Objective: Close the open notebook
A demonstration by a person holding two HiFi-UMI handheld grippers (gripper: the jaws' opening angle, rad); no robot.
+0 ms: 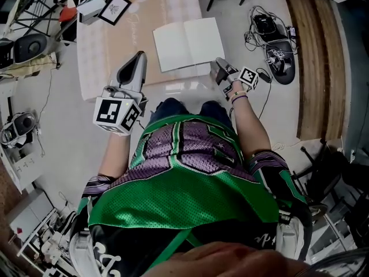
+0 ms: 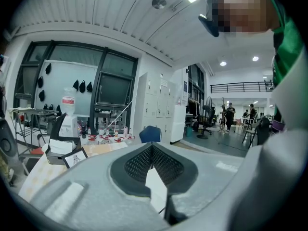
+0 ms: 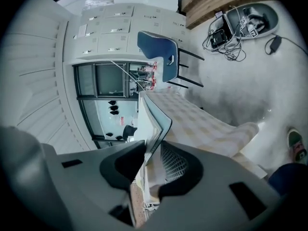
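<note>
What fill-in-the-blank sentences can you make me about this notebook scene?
The notebook lies ___ on the table. The right gripper is shut on the ___. On the left gripper, the jaws are ___, holding nothing. Beyond the table stands a ___ chair.
Missing words: open; notebook; shut; blue.

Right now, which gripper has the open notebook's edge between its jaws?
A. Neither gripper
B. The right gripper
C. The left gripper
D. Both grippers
B: the edge of the notebook stands between the jaws of the right gripper, while the left gripper is held apart from it, jaws together.
</note>
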